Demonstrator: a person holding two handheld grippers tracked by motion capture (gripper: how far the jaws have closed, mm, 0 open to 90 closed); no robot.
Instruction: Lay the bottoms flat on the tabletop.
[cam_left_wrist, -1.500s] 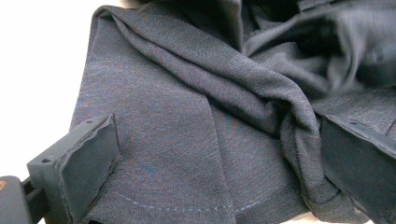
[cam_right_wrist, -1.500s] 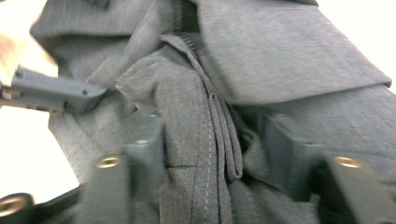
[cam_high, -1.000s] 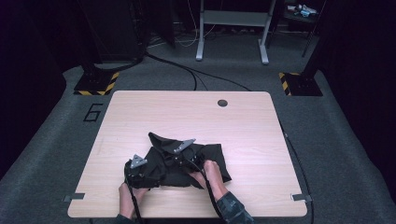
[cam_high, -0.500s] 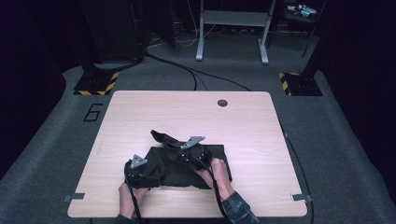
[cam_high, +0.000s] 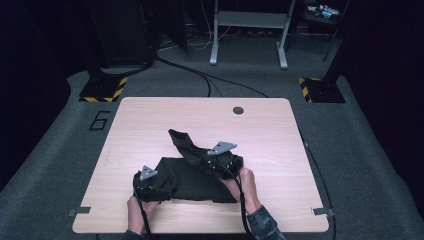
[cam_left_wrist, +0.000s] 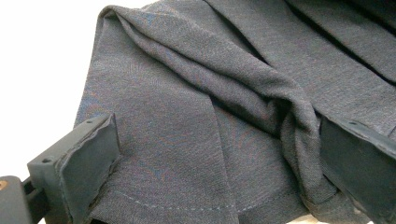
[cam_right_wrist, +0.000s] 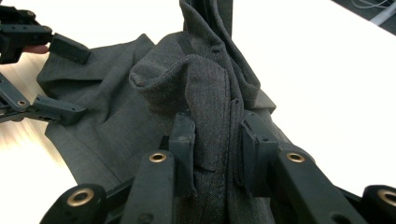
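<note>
The dark grey woven cloth garment (cam_high: 192, 175) lay low and centre in the high view on the pale wooden tabletop (cam_high: 150, 125). The right tool (cam_right_wrist: 211, 140) was clamped on a bunched fold, whose lifted strip ran toward upper left. The left tool (cam_left_wrist: 215, 154) sat spread over the garment's lower-left hem, pads not pressing.

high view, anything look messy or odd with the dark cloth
The cloth is not lying flat. The right claw pinches a bunched fold and holds it above the table, so a twisted strip juts toward the table's far left. Near the left claw it is creased. No tear shows.
</note>
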